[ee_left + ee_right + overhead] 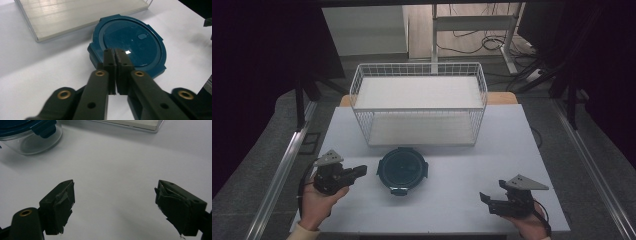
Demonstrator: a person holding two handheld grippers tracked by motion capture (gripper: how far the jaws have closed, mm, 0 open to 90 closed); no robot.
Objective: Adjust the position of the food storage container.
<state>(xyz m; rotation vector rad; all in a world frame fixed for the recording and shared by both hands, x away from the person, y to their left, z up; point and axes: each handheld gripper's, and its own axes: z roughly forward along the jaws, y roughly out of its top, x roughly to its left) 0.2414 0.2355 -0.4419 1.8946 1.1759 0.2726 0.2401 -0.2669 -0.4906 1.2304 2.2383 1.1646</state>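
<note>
Container: a round glass container with a dark blue lid (402,169) stands on the white table (452,200), centre of the high view, just below the wire basket (419,102).
Left tongs: left tongs (360,171) at lower left, jaws pressed together with nothing between them, tips just beside the lid's edge.
Right tongs: right tongs (115,205) at lower right, jaws wide apart and empty, well apart from the container.

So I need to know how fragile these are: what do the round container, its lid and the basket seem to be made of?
Container bowl: clear and glossy, glass or hard plastic; the table shows through it. Lid: dark teal moulded plastic, smooth, with a bright glint. Basket: thin white wire grid, likely coated metal.
</note>
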